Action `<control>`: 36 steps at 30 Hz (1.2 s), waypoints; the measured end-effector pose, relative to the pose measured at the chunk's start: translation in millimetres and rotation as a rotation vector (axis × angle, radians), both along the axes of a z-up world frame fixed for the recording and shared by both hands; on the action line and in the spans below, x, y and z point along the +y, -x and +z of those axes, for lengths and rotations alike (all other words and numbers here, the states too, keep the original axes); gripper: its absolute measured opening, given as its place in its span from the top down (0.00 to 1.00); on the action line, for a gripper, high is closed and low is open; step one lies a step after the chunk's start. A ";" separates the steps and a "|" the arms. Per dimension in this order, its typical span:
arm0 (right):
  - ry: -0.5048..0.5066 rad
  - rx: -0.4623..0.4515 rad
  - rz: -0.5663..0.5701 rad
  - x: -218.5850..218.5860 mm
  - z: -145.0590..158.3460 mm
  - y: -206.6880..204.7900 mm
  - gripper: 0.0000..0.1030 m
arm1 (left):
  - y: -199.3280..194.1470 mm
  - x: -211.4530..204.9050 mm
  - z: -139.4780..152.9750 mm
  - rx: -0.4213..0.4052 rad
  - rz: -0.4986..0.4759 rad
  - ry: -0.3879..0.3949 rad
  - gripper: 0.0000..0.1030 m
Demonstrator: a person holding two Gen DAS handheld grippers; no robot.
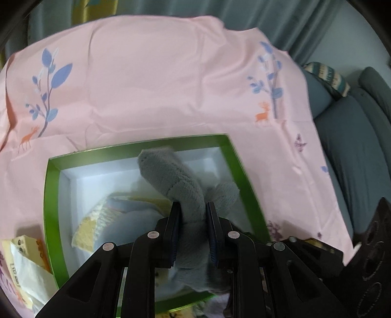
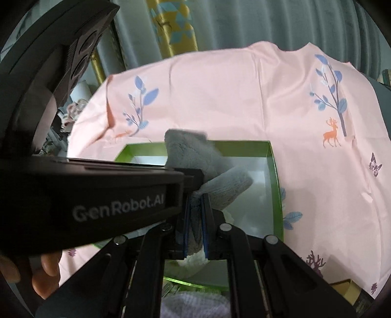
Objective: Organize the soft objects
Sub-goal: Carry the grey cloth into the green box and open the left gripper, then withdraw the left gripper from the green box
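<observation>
Both hand-held grippers, left (image 1: 193,234) and right (image 2: 196,227), are clamping a grey towel (image 1: 180,181) low in frame, hanging over the green box (image 1: 52,195) on the pink cloth (image 1: 158,85) beyond. Placing step; next, lowering it in and releasing.

Grey plush, green box, pink cloth

The grey fleecy cloth (image 1: 180,178) hangs mid-frame over a green-walled, white-lined box (image 1: 52,195); the pink sheet (image 1: 158,85) bears blue leaves, orange deer.

Grey-green curtains (image 1: 281,14), grey sofa (image 1: 352,137), patterned cushion (image 1: 327,75)
</observation>
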State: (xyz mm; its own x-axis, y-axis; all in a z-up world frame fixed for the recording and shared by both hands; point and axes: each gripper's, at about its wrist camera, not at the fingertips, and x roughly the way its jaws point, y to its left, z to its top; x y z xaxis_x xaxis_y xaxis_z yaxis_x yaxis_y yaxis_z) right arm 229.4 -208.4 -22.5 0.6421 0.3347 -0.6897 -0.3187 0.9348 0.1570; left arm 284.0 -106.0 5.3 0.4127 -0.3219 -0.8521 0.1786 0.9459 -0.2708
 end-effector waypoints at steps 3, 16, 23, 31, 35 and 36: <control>0.000 0.019 -0.012 0.6 -3.0 -4.2 0.88 | -5.8 7.2 -6.3 0.028 0.027 0.013 0.81; -0.072 -0.051 -0.069 -31.8 30.5 45.3 0.48 | 27.0 25.5 36.6 -0.059 0.045 0.024 0.17; -0.063 -0.117 -0.088 -40.0 51.2 102.3 0.26 | 74.3 30.9 56.5 -0.106 0.022 -0.009 0.11; -0.023 -0.154 -0.104 -42.7 62.8 162.5 0.21 | 149.3 44.3 60.6 -0.169 0.028 -0.034 0.09; 0.002 -0.159 -0.087 -39.5 60.7 186.6 0.21 | 183.4 49.2 57.2 -0.194 0.040 -0.041 0.09; 0.007 -0.158 -0.083 -38.3 59.9 191.7 0.21 | 190.1 49.5 55.5 -0.195 0.036 -0.044 0.09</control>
